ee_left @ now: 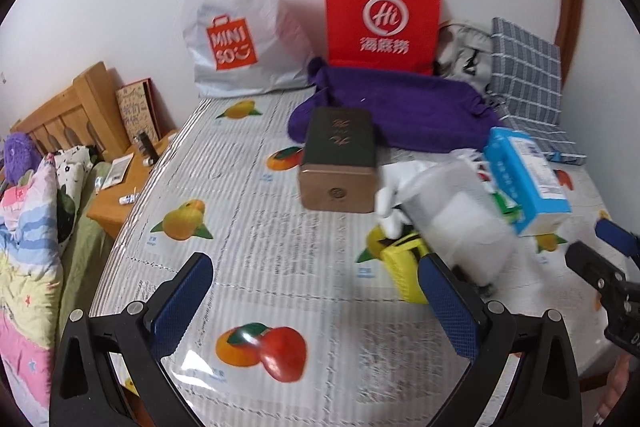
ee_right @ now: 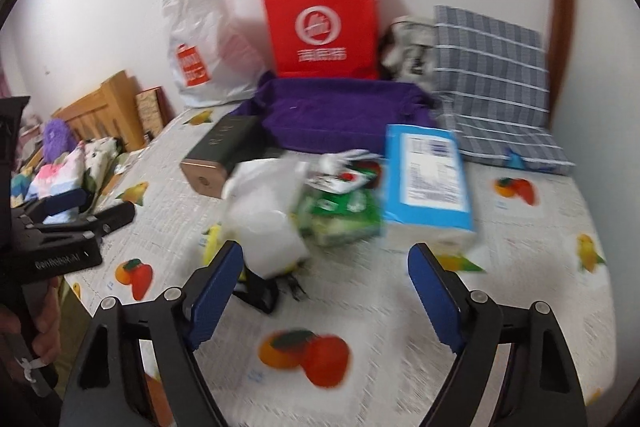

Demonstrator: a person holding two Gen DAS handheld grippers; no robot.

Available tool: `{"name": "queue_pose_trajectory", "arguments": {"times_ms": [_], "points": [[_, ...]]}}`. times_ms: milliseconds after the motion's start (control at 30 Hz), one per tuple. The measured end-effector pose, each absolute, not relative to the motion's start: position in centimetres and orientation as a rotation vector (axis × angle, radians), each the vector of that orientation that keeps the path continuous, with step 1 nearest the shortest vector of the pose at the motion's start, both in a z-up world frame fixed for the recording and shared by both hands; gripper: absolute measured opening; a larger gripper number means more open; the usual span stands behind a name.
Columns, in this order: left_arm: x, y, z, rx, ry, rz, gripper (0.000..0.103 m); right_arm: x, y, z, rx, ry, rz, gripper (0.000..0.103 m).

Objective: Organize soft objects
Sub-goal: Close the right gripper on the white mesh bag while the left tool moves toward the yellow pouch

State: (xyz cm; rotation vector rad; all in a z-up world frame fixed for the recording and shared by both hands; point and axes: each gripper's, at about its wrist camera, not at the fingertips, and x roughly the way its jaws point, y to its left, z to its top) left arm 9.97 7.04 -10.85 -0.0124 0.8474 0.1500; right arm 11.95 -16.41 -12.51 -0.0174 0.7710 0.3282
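A purple towel [ee_left: 404,107] lies at the back of the table; it also shows in the right wrist view [ee_right: 340,115]. A white plastic bag [ee_left: 460,215] sits on a yellow item [ee_left: 400,263] mid-table, and also shows in the right wrist view [ee_right: 264,215]. A green soft pack [ee_right: 340,211] and a blue tissue box [ee_right: 428,179] lie beside it. My left gripper [ee_left: 316,303] is open and empty, just left of the bag. My right gripper [ee_right: 326,295] is open and empty, in front of the pile.
A dark box with a gold end [ee_left: 340,163] lies left of the pile. A red paper bag [ee_left: 380,15], a white Miniso bag [ee_left: 236,23], a grey bag [ee_left: 464,51] and a plaid cushion [ee_left: 524,75] stand against the wall. A wooden nightstand [ee_left: 120,183] and bedding [ee_left: 28,247] are left.
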Motion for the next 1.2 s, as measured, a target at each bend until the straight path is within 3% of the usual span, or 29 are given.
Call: {"name": "queue_pose_trajectory", "arguments": {"times_ms": [67, 433, 500, 567, 733, 1200], "points": [[10.5, 7.8, -11.7, -0.019, 0.857, 0.156, 0.103, 13.4, -15.2, -13.2, -0.019, 0.79, 0.357, 0.072], [13.0, 9.6, -14.5, -0.055, 0.856, 0.098, 0.103, 20.7, -12.0, -16.5, 0.074, 0.911, 0.403, 0.056], [13.3, 9.7, -15.0, -0.069, 0.862, 0.082, 0.103, 21.8, -11.6, -17.0, 0.07, 0.931, 0.394, 0.048], [13.6, 9.7, -15.5, -0.073, 0.867, 0.071, 0.103, 22.5, -11.3, -17.4, 0.086, 0.947, 0.417, 0.029], [14.1, 9.8, -16.2, -0.069, 0.879, 0.075, 0.103, 23.1, -10.7, -17.0, 0.089, 0.935, 0.458, 0.006], [13.2, 9.3, -15.4, -0.12, 0.864, 0.008, 0.103, 19.7, -14.0, -12.4, 0.11, 0.776, 0.441, 0.003]]}}
